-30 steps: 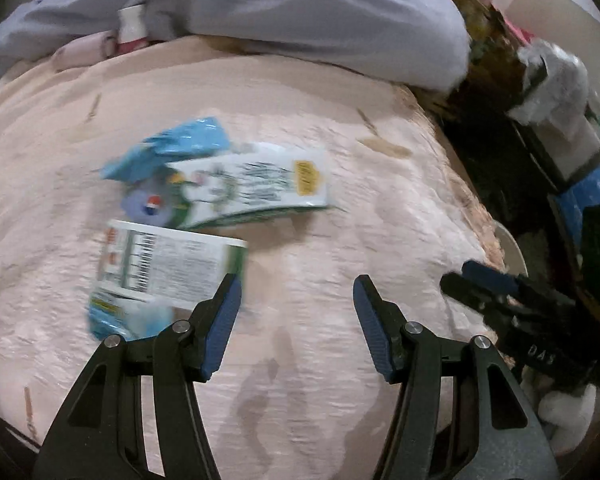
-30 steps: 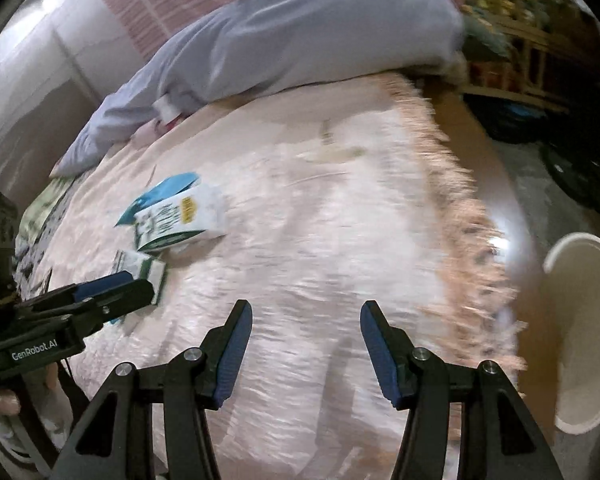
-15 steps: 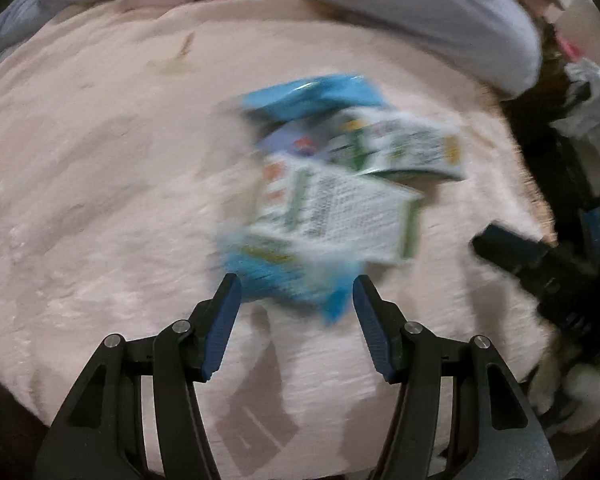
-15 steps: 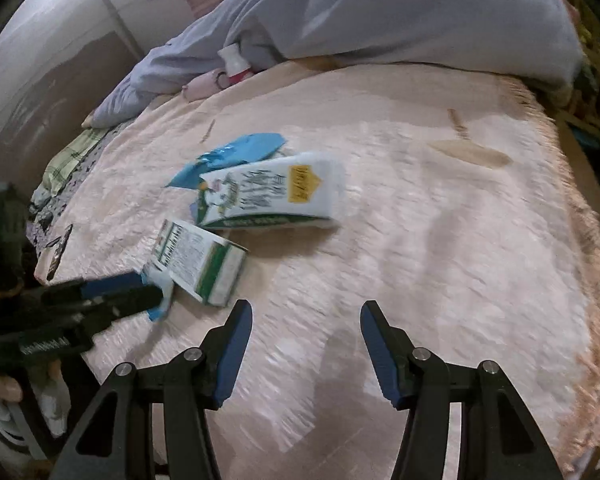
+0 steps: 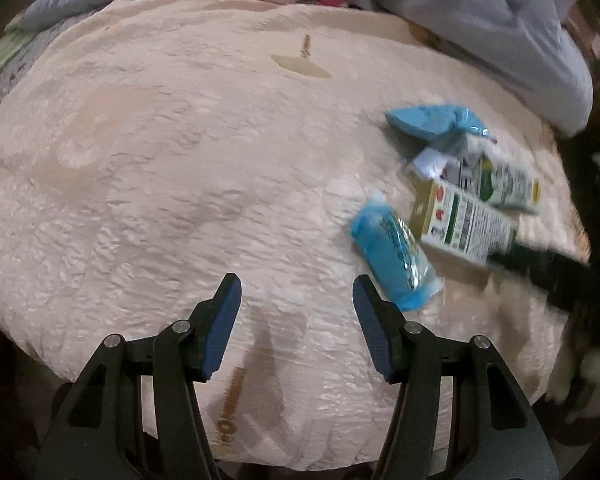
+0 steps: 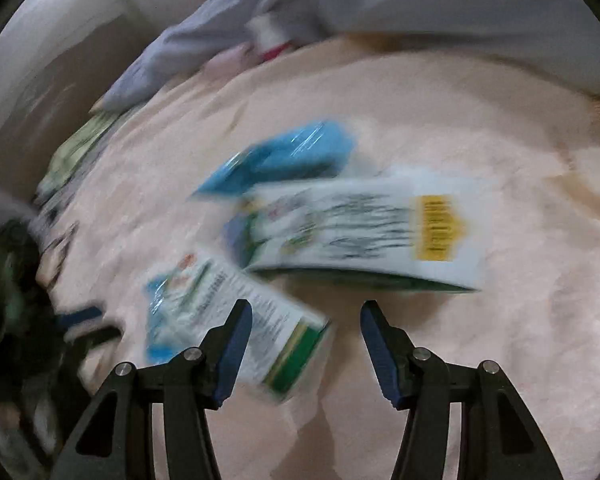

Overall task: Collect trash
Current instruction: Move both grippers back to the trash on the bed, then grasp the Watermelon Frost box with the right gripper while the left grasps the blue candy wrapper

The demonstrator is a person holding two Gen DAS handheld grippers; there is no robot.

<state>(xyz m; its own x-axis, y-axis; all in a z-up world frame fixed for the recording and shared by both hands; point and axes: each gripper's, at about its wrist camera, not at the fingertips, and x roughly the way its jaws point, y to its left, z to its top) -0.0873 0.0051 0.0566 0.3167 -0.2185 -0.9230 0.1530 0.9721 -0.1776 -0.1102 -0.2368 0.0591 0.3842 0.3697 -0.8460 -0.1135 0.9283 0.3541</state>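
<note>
Trash clustered on pink bedspread (image 5: 188,184): small carton (image 6: 236,320), large carton (image 6: 364,232), blue wrappers (image 5: 396,260). Right gripper (image 6: 306,344) half open, empty, angled down over small carton, probably for a pinch. Left gripper (image 5: 296,320) half open, empty, beside the pile.

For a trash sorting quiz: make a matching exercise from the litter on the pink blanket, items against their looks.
Items:
1. large carton
2. small carton
3. flat wrapper
4. crumpled wrapper

Looks:
A. barcode side panel, green end
B. yellow label patch
C. plain blue, farthest back in the pile
D. blue with print, beside the small carton

Pairs: 1-B, 2-A, 3-D, 4-C
</note>
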